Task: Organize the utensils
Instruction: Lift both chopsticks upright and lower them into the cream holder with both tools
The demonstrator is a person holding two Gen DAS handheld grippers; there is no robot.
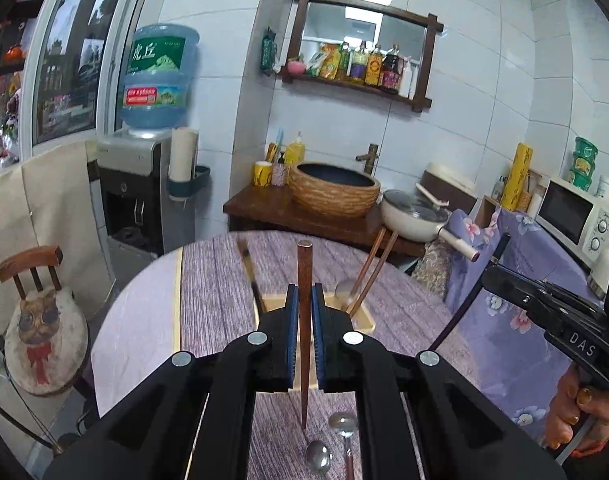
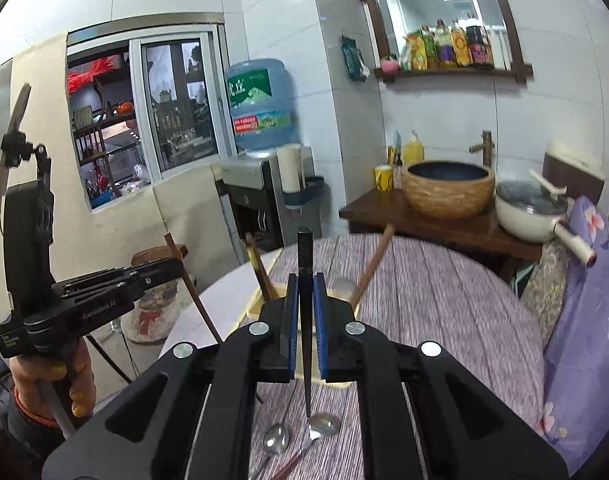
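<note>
My left gripper point(image 1: 303, 294) is shut on a brown wooden chopstick point(image 1: 304, 280), held upright above the table. My right gripper point(image 2: 305, 284) is shut on a black chopstick point(image 2: 305, 256), also upright. Behind both stands a light wooden utensil holder point(image 1: 364, 316), also in the right wrist view point(image 2: 256, 300); brown chopsticks point(image 1: 370, 268) and a dark chopstick point(image 1: 250, 272) lean in it. Two metal spoons point(image 1: 342, 426) lie on the table below the grippers, seen too in the right wrist view point(image 2: 324, 424).
The round table carries a purple striped cloth point(image 1: 224, 280). Behind it a wooden counter point(image 1: 264, 204) holds a woven basin point(image 1: 334, 190) and a white pan point(image 1: 414, 214). A water dispenser point(image 1: 144, 184) and a chair with a cat cushion point(image 1: 44, 320) stand left.
</note>
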